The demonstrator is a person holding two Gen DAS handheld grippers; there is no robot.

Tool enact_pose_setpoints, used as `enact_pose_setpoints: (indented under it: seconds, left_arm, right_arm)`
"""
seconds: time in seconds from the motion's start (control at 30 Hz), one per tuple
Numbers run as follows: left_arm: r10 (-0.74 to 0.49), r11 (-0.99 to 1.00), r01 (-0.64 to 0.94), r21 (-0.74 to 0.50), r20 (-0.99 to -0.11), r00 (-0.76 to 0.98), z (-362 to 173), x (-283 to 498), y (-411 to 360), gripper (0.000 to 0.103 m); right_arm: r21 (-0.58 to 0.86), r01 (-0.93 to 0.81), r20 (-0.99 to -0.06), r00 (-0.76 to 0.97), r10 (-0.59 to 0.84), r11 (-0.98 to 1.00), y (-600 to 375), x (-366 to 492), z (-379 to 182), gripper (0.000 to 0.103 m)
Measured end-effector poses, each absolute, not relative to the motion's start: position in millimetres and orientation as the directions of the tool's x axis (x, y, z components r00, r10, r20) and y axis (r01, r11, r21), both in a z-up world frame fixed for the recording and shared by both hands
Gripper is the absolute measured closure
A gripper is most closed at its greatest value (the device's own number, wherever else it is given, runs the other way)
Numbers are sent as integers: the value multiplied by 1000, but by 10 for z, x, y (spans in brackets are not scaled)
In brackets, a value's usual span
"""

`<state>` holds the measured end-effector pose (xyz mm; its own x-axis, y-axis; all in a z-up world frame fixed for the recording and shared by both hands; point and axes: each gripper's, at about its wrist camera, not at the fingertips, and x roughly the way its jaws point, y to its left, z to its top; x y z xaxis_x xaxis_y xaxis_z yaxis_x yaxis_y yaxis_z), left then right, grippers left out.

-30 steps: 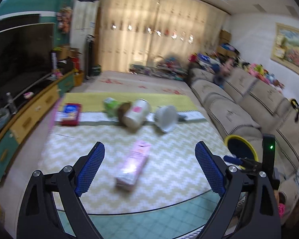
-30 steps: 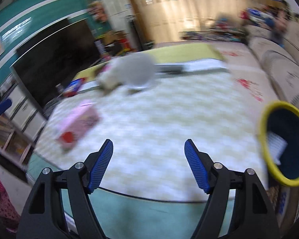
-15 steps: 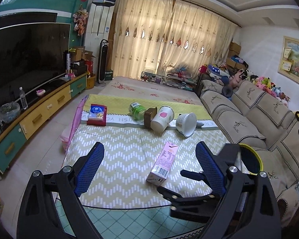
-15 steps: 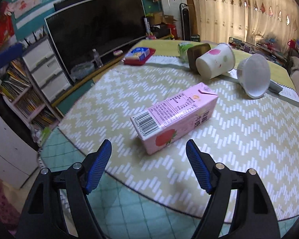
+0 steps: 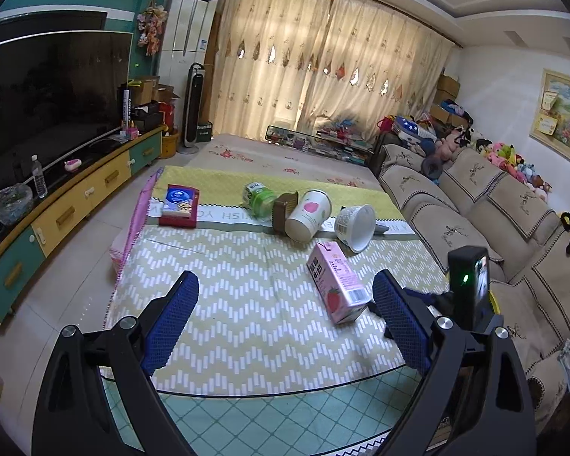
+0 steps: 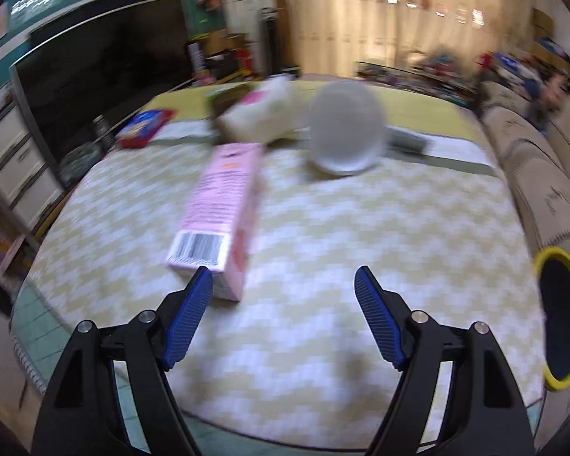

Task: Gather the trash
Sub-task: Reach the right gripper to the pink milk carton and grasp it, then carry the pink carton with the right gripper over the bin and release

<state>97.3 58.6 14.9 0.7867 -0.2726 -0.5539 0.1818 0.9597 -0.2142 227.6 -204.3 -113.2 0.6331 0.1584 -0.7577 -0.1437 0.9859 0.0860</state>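
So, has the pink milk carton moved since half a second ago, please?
Yes: the pink milk carton has swung its near end right, toward the sofa, and lies nearer the white bowl.

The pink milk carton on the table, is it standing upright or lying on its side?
Lying on its side. The pink milk carton rests flat along the table cloth, barcode end toward the camera and gabled top pointing away.

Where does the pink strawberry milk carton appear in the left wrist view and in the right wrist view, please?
Left wrist view: the pink strawberry milk carton lies flat, right of centre, near the right jaw.
Right wrist view: it lies left of centre, blurred, barcode end towards the camera, just above the left jaw.
Shared landmark: the tipped white paper bowl, beyond the carton in both.
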Motion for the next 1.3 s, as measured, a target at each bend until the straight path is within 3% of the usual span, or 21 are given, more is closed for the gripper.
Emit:
enact_pose_setpoints:
  seconds: [0.27, 0.53, 0.63, 0.73, 1.03, 1.3]
  left_arm:
    - [-283, 958, 198, -209, -564, 776, 105, 1008, 460, 11]
    - [-291, 955, 194, -226, -573, 766, 22, 1040, 492, 11]
    - [-297, 953, 195, -232, -579, 759, -23, 1067, 496, 11]
    - [-301, 951, 198, -236, -584, 754, -55, 1090, 493, 11]
    - [-309, 949, 201, -242, -597, 740, -138, 1147, 449, 11]
    - [-312, 949, 211, -235, -600, 737, -136, 1139, 380, 11]
  right_arm:
    - [182, -247, -716, 630, 300, 952, -1944, 2232, -1075, 30]
    - [117, -282, -769, 581, 266, 952, -1529, 2425, -1314, 30]
    - [103, -265, -781, 575, 243, 959, -1515, 2503, -1373, 41]
    - [112, -254, -789, 565, 241, 961, -1562, 2542, -1402, 63]
    - [139, -264, -692, 663, 284, 955, -1920, 2234, -944, 64]
    - [176, -270, -663, 678, 317, 947, -2282, 1911, -698, 64]
